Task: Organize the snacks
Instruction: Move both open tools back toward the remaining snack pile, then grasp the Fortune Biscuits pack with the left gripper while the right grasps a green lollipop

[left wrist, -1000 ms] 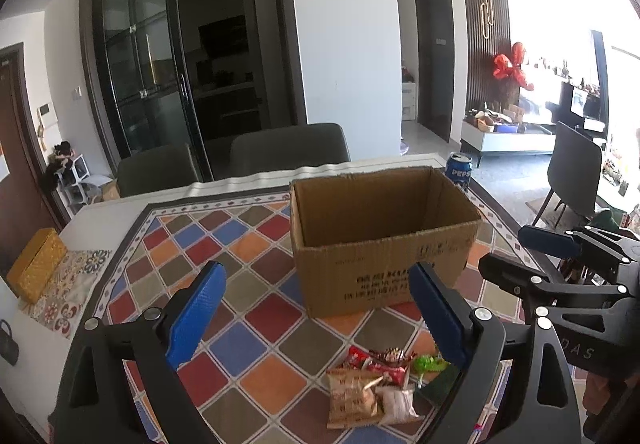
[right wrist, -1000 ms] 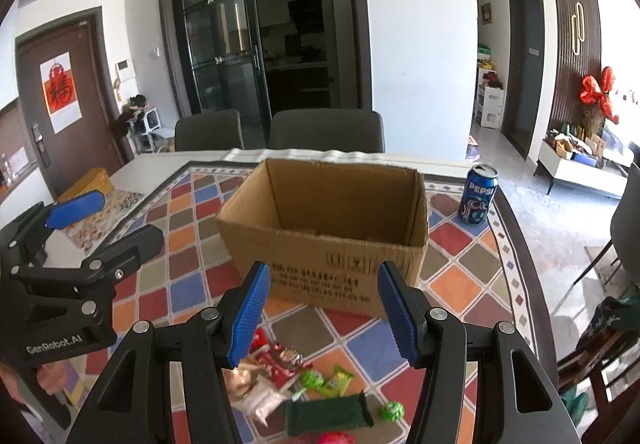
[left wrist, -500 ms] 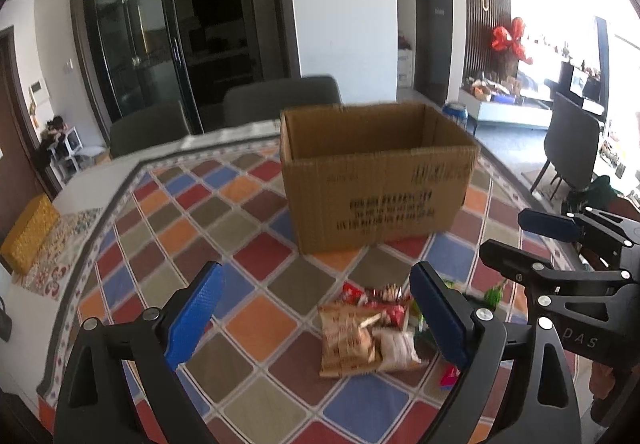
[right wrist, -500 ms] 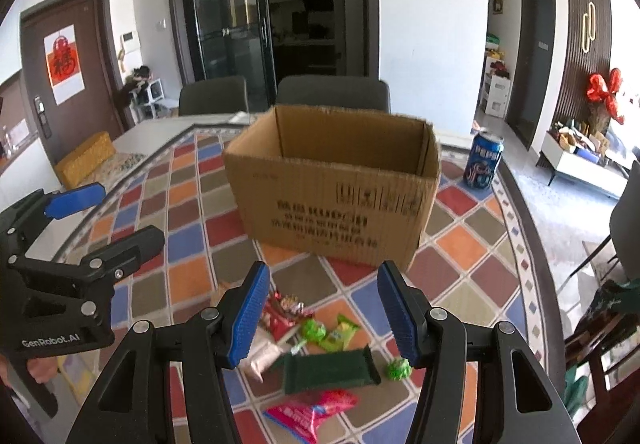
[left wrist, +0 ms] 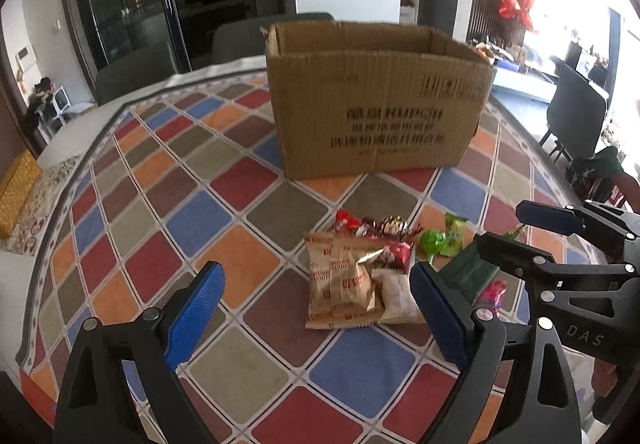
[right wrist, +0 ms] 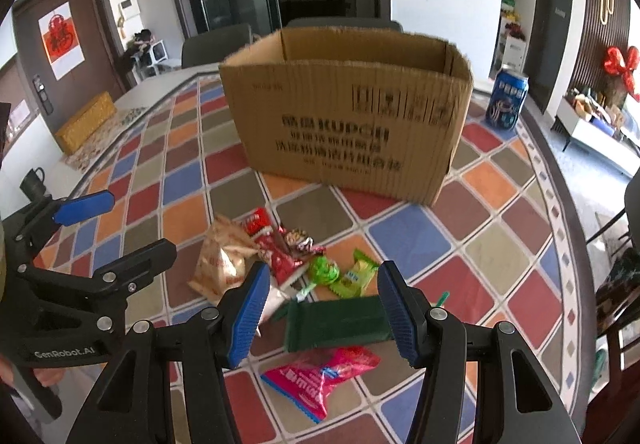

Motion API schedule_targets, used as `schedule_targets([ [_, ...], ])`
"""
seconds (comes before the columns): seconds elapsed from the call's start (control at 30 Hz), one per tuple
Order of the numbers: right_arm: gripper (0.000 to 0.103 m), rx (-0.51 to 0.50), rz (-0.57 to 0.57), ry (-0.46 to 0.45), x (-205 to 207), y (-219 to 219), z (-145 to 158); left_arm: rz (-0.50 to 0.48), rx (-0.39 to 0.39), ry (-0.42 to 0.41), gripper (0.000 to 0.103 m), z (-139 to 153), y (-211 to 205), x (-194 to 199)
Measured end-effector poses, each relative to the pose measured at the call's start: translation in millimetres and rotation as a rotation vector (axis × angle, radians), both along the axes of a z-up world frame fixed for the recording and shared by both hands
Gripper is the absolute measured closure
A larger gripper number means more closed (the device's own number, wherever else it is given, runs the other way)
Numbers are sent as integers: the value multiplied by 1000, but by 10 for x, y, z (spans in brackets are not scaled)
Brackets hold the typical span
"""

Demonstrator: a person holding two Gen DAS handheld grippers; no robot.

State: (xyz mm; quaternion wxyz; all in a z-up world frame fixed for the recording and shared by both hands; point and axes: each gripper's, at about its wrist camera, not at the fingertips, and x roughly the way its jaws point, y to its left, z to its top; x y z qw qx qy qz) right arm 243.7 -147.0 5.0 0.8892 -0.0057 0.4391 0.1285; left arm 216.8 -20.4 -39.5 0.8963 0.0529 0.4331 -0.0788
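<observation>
- One cardboard box (right wrist: 352,112), open top, standing on the table (right wrist: 404,236) with its checkered cloth; inside not visible from either wrist view.
- One loose pile of snacks in front of the box: one dark green packet (right wrist: 336,322), one pink packet (right wrist: 324,368), two tan packets (left wrist: 340,280), one white packet (left wrist: 396,294), about three red wrappers (right wrist: 280,256), two light green candies (right wrist: 336,272). Count of the small ones is uncertain where they overlap.
- Right gripper (right wrist: 322,312): fingers spread wide, holding nothing; the dark green packet lies between and below the tips, the pink packet nearer the camera.
- Left gripper (left wrist: 316,314): fingers spread, holding nothing; the tan packets lie between them, the white packet just beside the right-hand finger.
- One Pepsi can (right wrist: 506,102) stands upright to the right of the box, apart from it.
- One yellow box (right wrist: 86,124) at the far left table edge.
</observation>
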Motion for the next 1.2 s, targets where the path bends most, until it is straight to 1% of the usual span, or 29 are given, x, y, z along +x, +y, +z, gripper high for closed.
schedule_targets([
  [0.17, 46, 5, -1, 54, 70, 0, -174, -4, 6, 43, 9, -169, -10, 79],
  [0.43, 47, -1, -2, 99, 179, 18, -350, -10, 4, 94, 10, -379, -8, 214],
  [0.57, 51, -2, 4, 119, 239, 35, -428, -10, 1, 113, 12, -458, -5, 289],
  [0.63, 52, -2, 8, 128, 270, 40, -464, -9, -3, 119, 13, -484, -7, 319],
  [0.7, 56, 1, 10, 136, 305, 50, -494, -10, -7, 127, 14, -517, -10, 358],
  [0.77, 59, 1, 13, 143, 337, 64, -522, -10, -14, 133, 15, -545, -4, 396],
  [0.83, 59, -1, 15, 149, 367, 79, -549, -9, -19, 139, 17, -566, 0, 423],
  [0.97, 64, -2, 23, 164, 419, 107, -600, -11, -30, 155, 20, -628, 5, 493],
  [1.07, 64, 4, 26, 176, 455, 119, -636, -14, -36, 165, 24, -665, 3, 533],
  [1.2, 67, 5, 31, 186, 500, 144, -682, -22, -52, 178, 34, -701, -1, 580],
])
